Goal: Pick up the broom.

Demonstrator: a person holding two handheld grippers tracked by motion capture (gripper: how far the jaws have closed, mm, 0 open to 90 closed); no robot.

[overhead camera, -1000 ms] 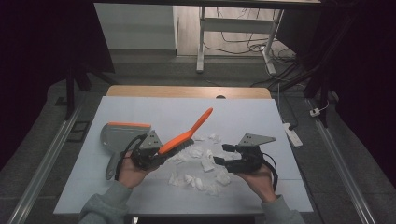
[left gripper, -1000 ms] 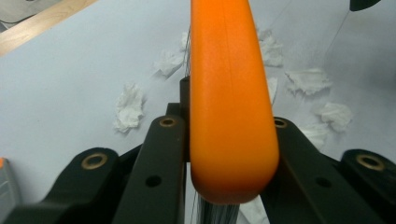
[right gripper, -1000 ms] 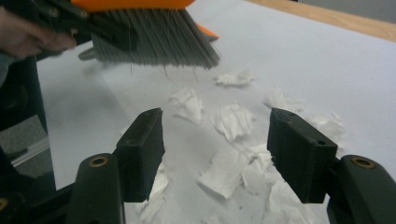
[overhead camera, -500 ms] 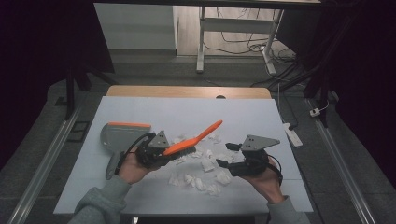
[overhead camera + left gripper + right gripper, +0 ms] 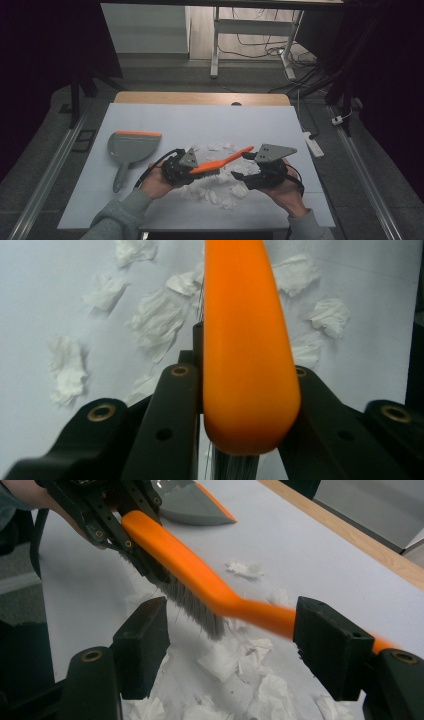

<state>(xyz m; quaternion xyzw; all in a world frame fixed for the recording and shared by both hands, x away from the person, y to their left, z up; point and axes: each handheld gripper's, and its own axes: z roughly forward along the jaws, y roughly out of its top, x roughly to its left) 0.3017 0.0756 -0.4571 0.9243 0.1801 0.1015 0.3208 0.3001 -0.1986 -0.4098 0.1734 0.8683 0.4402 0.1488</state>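
My left gripper (image 5: 194, 170) is shut on the head end of an orange brush (image 5: 227, 160), whose handle points right and lies nearly level over the table. In the left gripper view the orange brush (image 5: 245, 365) sits clamped between both jaws, with grey bristles below. Crumpled white paper scraps (image 5: 215, 192) lie under and around the brush. My right gripper (image 5: 243, 168) is just right of them, open, its pads (image 5: 145, 640) wide apart; the brush handle (image 5: 260, 615) runs just beyond them, untouched. A grey dustpan (image 5: 132, 147) with an orange lip lies to the left.
The white table top (image 5: 200, 120) has a wooden far edge (image 5: 200, 98). A white power strip (image 5: 311, 142) lies off the table's right side. Floor rails run along both sides, and desk legs with cables stand beyond the table.
The brush handle has swung down from pointing steeply up to almost level. The left gripper has shifted right toward the scraps. The right gripper has barely moved.
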